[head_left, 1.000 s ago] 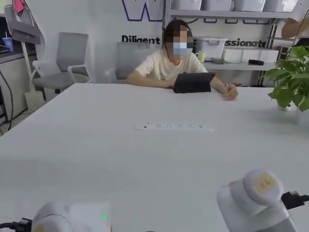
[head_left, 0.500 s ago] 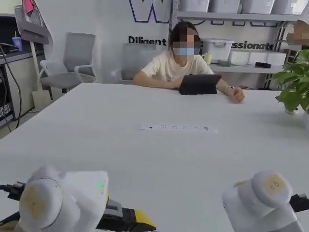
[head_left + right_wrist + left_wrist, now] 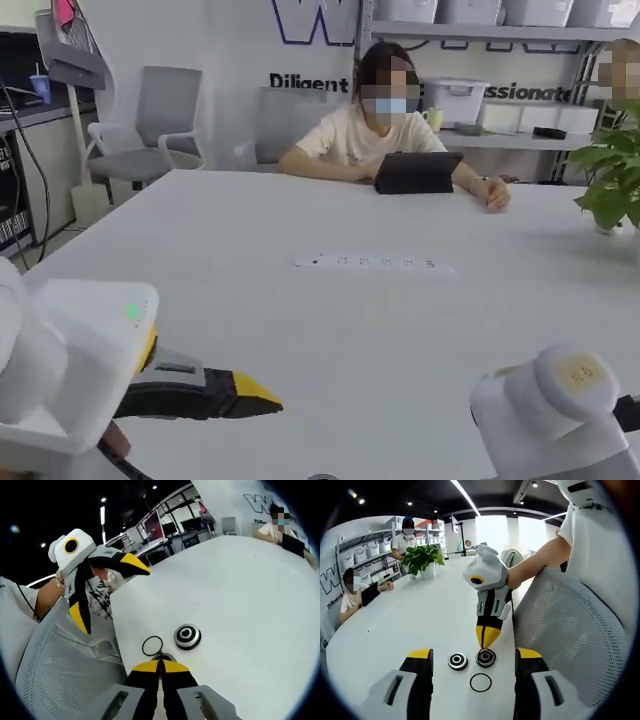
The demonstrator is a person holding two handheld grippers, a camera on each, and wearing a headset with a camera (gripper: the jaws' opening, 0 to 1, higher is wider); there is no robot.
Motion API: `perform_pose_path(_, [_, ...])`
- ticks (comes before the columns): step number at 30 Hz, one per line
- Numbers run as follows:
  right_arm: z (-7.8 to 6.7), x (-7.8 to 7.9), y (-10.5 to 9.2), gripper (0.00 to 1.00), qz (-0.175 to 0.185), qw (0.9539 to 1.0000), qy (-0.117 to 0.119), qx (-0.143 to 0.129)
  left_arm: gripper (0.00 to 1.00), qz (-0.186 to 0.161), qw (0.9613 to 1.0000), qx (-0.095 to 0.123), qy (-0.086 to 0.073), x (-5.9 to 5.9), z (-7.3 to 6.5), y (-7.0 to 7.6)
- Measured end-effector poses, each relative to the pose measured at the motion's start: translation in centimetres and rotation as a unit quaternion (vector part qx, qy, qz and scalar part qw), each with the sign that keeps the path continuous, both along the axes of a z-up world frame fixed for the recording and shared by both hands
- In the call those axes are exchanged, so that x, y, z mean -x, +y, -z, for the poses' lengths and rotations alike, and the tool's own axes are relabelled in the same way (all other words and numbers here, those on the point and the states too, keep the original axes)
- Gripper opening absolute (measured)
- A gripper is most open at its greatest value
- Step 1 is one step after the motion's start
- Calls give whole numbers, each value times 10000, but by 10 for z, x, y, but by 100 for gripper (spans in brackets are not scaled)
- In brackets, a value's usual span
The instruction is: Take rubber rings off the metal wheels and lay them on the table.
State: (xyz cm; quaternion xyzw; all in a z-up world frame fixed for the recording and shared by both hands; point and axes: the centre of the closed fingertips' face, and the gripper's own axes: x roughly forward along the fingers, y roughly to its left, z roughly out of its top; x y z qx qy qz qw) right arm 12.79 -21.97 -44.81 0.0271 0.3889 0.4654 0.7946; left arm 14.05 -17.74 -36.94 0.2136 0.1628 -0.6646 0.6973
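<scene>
Lying flat on the white table (image 3: 395,630), hub up, a metal wheel (image 3: 458,661) sits just beside a second wheel (image 3: 486,658). The right gripper (image 3: 486,641) rests its tips on the second wheel, jaws pressed together and pointing down. A loose rubber ring (image 3: 480,682) lies flat near both. The left gripper (image 3: 475,655) holds its jaws wide apart around all three. In the head view it fills more of the lower left than a second ago, one yellow-tipped jaw now showing.
</scene>
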Motion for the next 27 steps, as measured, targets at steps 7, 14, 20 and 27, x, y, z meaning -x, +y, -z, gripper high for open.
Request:
perform_pose_path(7, [-5,1,3,0,-7,10000,-16,-89,72,-356,9993,-40,57,2,5,23])
perform_pose_path(14, [-10,-1,4,0,26,9998,-61,-189,76,-761,9969,114,148,6,0,45])
perform_pose_path(20, [-15,-3,4,0,118,9994,-72,-309,77,-1038,9943,167,191,12,1,60])
perform_pose_path(27, [-22,-7,3,0,226,9987,-125,-441,78,-1310,9906,261,278,17,2,72])
